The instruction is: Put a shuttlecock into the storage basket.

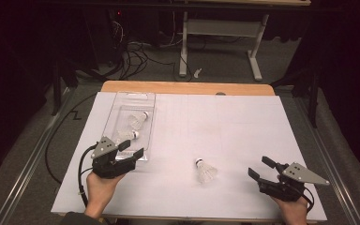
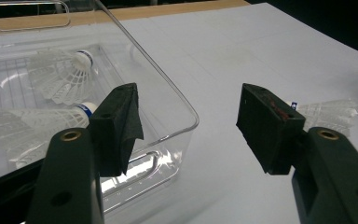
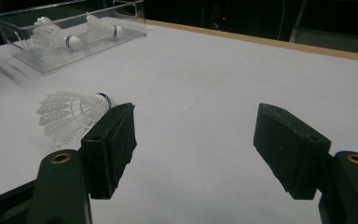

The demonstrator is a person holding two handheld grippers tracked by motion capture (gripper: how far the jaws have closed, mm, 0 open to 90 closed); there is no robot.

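Black-padded and gaping wide at the right gripper, nothing between the jaws. Hovers low over the white sheet by the front right corner, aimed leftward. Much the same at the left gripper: spread wide, empty, poised at the near end of the bin, with one pad close against the clear wall. Touching or just apart, cannot tell.

Outward from the right jaws, look to the loose shuttlecock, lying on its side on the bare sheet, between the two grippers and nearer the right one. From the right gripper view, just beyond the left-hand pad, with the cork turned toward the table's middle and the skirt fanning away. Further out, inside the bin, note two more shuttlecocks, also on their sides.

Expect almost no weight here. Judge the skirt springy but frail, apt to buckle or splay under a hard squeeze. Judge the cork firm, rounded and a little slippery, likely to roll or skid across the smooth sheet if nudged by one pad first.

Best to take hold at the cork, or at the banded neck just behind it, and not on the open skirt. Centre both pads on either side before closing, then close gently, only enough to lift.
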